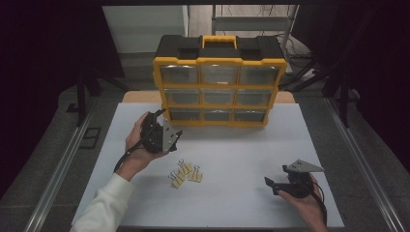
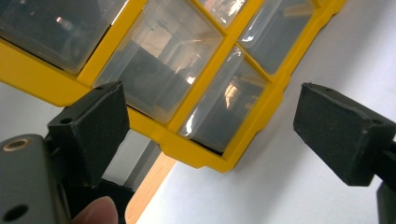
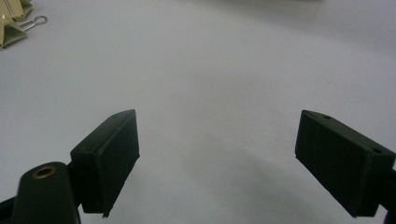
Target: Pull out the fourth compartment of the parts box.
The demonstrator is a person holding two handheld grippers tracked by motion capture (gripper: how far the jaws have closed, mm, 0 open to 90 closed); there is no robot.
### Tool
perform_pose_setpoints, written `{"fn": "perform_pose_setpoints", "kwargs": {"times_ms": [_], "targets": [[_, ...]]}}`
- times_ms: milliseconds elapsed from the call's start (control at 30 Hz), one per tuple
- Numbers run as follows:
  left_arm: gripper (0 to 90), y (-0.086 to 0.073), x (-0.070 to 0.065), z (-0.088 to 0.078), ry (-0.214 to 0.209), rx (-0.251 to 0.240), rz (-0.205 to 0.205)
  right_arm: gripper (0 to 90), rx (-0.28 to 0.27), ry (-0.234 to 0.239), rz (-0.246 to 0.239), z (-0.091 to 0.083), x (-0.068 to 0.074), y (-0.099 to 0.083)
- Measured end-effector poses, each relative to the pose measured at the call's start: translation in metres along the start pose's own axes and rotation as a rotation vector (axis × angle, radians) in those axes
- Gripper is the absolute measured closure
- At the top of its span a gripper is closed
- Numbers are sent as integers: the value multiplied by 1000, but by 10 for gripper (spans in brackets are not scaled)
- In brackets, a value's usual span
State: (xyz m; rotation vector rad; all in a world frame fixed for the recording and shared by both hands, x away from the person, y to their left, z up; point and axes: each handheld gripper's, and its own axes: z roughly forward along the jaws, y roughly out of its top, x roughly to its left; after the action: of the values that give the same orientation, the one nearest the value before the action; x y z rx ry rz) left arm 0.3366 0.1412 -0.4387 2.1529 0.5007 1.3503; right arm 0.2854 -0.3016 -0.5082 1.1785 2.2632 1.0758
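A yellow and black organizer (image 1: 220, 62) with several clear drawers stands upright at the back of the white table (image 1: 251, 150). Held in a hand just left of its bottom row, my left gripper (image 1: 169, 123) is open and holds nothing. In the left gripper view, that gripper (image 2: 212, 130) faces the organizer's lower corner (image 2: 205, 156) and a clear drawer (image 2: 219, 112). A few yellow binder clips (image 1: 186, 173) lie near the table's middle. My right gripper (image 1: 276, 176) stands open at the front right. In the right gripper view, it (image 3: 217, 163) is over bare table with the clips (image 3: 11, 23) at top left.
A wooden board (image 1: 140, 96) shows behind the white table beside the organizer. Metal rails (image 1: 58, 164) run along both sides of the table. The surroundings are dark. A white sleeve (image 1: 104, 203) comes in at the lower left.
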Motion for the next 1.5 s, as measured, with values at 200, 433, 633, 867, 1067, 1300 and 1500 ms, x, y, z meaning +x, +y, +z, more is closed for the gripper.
{"fn": "perform_pose_setpoints", "kwargs": {"times_ms": [200,433,633,867,1067,1300,1500], "targets": [[111,0,2,3,14,0,-2,142,4,-1,1,0,0,0],[112,1,5,8,21,2,14,142,4,-1,2,0,0,0],[112,3,6,12,19,4,22,142,5,-5,3,1,0,0],[111,3,5,15,25,2,0,142,6,-4,4,1,0,-1],[114,3,6,17,29,5,15,142,5,-6,5,0,0,-1],[114,6,11,20,43,-7,24,142,7,-7,4,1,0,-1],[116,10,12,23,46,-16,35,142,11,-8,3,2,0,-1]]}}
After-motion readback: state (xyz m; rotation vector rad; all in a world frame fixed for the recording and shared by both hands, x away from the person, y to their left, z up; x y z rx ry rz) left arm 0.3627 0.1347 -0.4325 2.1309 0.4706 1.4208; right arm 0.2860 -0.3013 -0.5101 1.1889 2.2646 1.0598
